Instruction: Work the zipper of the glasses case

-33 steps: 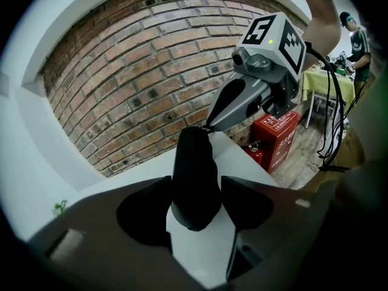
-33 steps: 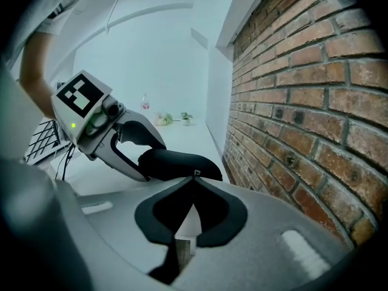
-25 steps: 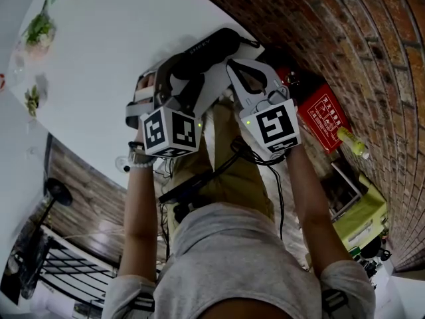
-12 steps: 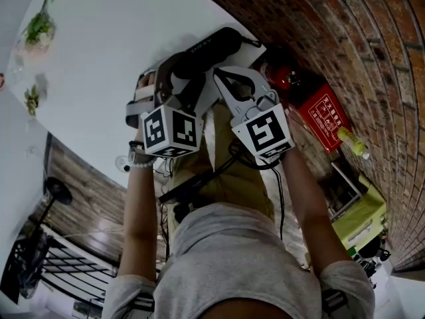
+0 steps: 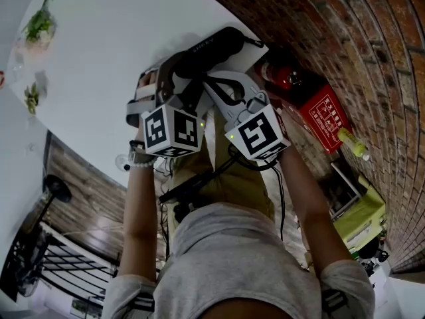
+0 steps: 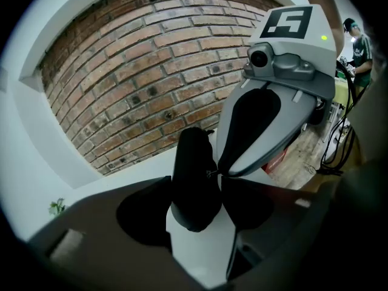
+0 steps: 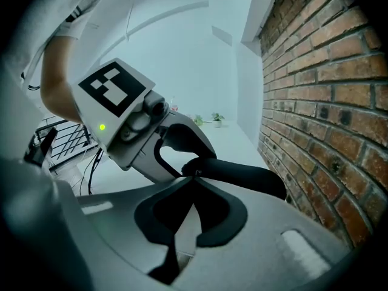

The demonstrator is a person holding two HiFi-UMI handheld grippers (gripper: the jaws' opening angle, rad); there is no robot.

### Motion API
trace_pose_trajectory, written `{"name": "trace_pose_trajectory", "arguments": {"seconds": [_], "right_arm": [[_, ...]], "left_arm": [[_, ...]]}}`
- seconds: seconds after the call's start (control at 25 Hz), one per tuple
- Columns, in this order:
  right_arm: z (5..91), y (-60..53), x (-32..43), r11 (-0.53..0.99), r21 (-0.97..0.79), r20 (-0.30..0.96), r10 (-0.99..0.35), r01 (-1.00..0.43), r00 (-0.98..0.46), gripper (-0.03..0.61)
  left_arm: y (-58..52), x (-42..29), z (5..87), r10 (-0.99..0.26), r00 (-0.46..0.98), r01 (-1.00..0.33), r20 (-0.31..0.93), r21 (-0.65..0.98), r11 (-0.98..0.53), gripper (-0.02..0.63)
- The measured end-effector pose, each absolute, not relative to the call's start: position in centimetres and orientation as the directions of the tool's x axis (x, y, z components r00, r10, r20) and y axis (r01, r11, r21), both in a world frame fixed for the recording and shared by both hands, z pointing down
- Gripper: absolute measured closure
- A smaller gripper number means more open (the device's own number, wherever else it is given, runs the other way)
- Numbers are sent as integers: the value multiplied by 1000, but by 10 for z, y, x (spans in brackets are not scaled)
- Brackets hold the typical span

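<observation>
The left gripper (image 6: 195,187) is clamped across the near end of the black glasses case (image 6: 193,156), one jaw against each side, pinning it to the tabletop (image 5: 99,58). The right gripper (image 7: 194,174) has its jaws pinched together, their tips at the case's side seam. There a small metal glint, most likely the zipper pull (image 6: 208,173), sits right at the tips. It is too small to be sure the pads have it, but the pose reads as a pinch on the pull.

The case lies at the tabletop's near edge, close to the corner by the brick wall (image 5: 345,32).

I judge the task to be under way: the hold and the pinch are both set, and the run along the seam is what remains. No view shows the teeth plainly, so how much of the zipper is open or shut cannot be told.

The head view alone shows the case's full length running away along the table's edge, with both marker cubes side by side. The left gripper view alone shows the glint and the right tips meeting the seam. The right gripper view shows the pinched tips head-on and, far across the tabletop, small potted plants (image 7: 215,119).
</observation>
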State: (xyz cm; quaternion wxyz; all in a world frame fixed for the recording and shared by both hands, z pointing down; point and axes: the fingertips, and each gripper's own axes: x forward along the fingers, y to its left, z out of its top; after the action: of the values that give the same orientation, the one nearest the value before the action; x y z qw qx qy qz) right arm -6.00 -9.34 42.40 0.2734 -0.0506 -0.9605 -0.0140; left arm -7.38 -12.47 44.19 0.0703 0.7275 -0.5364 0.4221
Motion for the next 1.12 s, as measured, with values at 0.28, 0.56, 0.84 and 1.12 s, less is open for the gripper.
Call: {"name": "trace_pose_trajectory", "arguments": {"seconds": [0.28, 0.56, 0.84, 1.12], "right_arm": [[425, -99, -59, 983, 135, 525, 36, 124, -851, 569], [417, -109, -50, 942, 285, 543, -7, 177, -839, 449], [411, -138, -50, 814, 489, 576, -33, 313, -817, 351], [424, -137, -58, 655, 526, 664, 83, 543, -743, 290]], "left_arm": [[-125, -73, 442, -726, 78, -836, 683, -352, -421, 339], [-124, -72, 442, -726, 84, -836, 682, -349, -425, 338], [-124, -73, 443, -726, 92, -836, 681, -343, -428, 337], [-124, -73, 443, -725, 80, -836, 684, -350, -423, 337]]}}
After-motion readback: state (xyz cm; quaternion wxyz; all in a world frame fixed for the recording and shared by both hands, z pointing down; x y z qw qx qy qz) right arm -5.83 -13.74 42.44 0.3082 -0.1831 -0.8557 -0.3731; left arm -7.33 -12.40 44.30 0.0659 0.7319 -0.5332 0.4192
